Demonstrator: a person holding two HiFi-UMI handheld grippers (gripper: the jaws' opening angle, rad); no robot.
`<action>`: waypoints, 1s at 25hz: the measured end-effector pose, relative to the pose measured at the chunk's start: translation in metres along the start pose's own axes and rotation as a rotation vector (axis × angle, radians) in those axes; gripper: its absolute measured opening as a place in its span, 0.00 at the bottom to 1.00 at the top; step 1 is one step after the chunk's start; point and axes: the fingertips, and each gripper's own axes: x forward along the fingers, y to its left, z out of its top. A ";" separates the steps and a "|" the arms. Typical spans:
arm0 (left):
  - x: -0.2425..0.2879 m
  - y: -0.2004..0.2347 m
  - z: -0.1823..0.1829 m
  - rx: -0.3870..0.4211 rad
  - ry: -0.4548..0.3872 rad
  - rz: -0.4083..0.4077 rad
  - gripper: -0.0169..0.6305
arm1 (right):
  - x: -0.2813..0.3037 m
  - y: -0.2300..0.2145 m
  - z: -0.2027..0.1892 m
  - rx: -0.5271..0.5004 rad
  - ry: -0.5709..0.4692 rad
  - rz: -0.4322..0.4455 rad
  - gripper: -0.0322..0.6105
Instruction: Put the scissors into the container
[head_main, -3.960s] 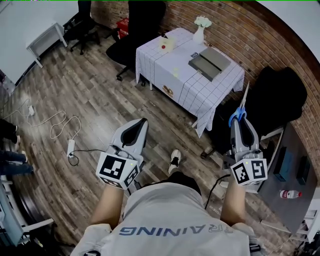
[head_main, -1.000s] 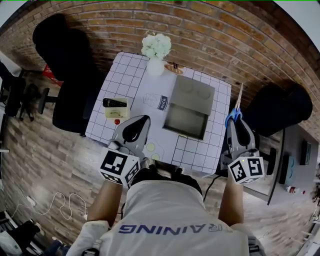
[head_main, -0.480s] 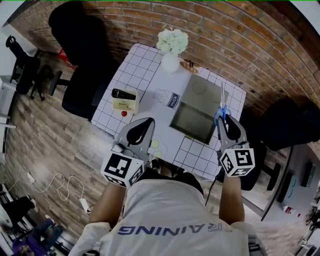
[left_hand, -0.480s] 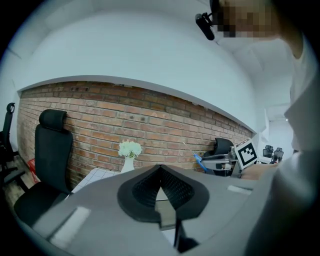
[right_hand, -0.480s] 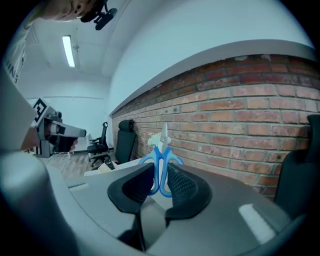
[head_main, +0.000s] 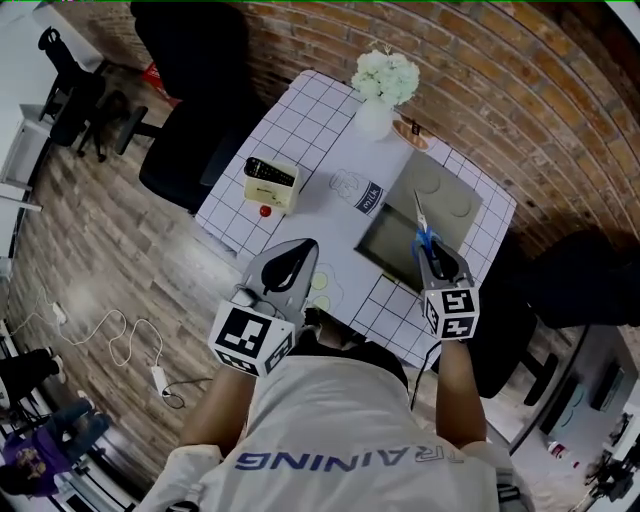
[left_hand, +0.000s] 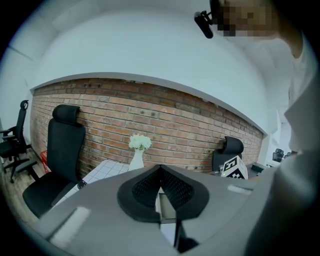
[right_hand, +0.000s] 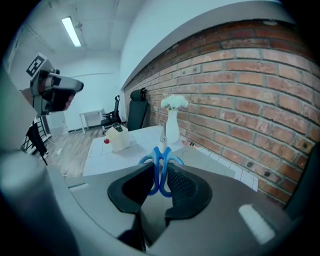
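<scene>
Blue-handled scissors (head_main: 424, 236) stick out of my right gripper (head_main: 433, 252), blades pointing away from me. The right gripper view shows both pads pressed on the blue handle loops (right_hand: 160, 161), so that gripper (right_hand: 160, 170) is shut on them. They hang over the grey container (head_main: 385, 248), an open box whose lid (head_main: 447, 195) lies back toward the brick wall. My left gripper (head_main: 299, 247) hovers at the table's near edge, left of the container. Its jaws (left_hand: 160, 168) are shut with nothing between them.
The table (head_main: 300, 130) wears a white grid cloth. A white vase of flowers (head_main: 376, 112) stands at the far edge, and a cream box with a black remote (head_main: 270, 184) at the left. Black chairs (head_main: 190, 120) flank the table before the brick wall.
My right gripper has carried the scissors leftward, from beside the table's right edge to over the container. The view has swung with the person's body. The left gripper has kept its place.
</scene>
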 end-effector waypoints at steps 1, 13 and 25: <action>0.000 0.001 -0.001 -0.002 0.001 0.004 0.03 | 0.005 0.002 -0.010 -0.008 0.031 0.009 0.21; -0.006 0.011 -0.014 -0.023 0.025 0.033 0.03 | 0.046 0.019 -0.084 -0.093 0.297 0.056 0.21; -0.011 0.021 -0.022 -0.031 0.045 0.040 0.03 | 0.073 0.014 -0.117 -0.102 0.439 0.051 0.21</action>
